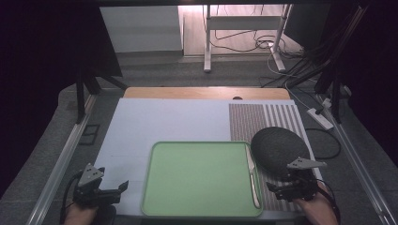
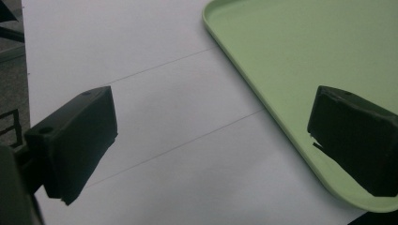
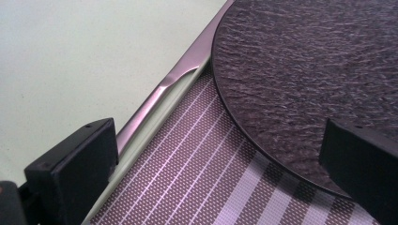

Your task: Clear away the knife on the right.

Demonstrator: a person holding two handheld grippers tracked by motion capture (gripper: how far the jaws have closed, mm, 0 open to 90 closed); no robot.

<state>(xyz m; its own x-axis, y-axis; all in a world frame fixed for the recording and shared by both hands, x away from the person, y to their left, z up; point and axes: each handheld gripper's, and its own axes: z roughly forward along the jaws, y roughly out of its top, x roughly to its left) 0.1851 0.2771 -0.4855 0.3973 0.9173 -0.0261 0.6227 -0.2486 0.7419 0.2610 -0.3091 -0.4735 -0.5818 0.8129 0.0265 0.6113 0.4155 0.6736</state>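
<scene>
A light green tray (image 1: 197,180) lies at the near middle of the table. A silver table knife (image 1: 252,176) rests along the inside of its right rim, and it shows up close as the knife (image 3: 164,91). A dark round plate (image 1: 280,147) sits on a striped placemat (image 1: 260,122) right of the tray. My left gripper (image 1: 119,191) is open just left of the tray, and its jaws (image 2: 211,145) straddle the tray's rim (image 2: 281,131) with nothing between them. My right gripper (image 1: 273,191) is open, and its jaws (image 3: 216,173) stand over the placemat (image 3: 202,183) between knife and plate (image 3: 309,70).
A white sheet (image 1: 155,126) covers most of the wooden table. Metal rails run along both sides. Beyond the far edge stand a white frame's legs (image 1: 207,42) and loose cables (image 1: 281,51) on the floor, with a power strip (image 1: 320,118) at the right.
</scene>
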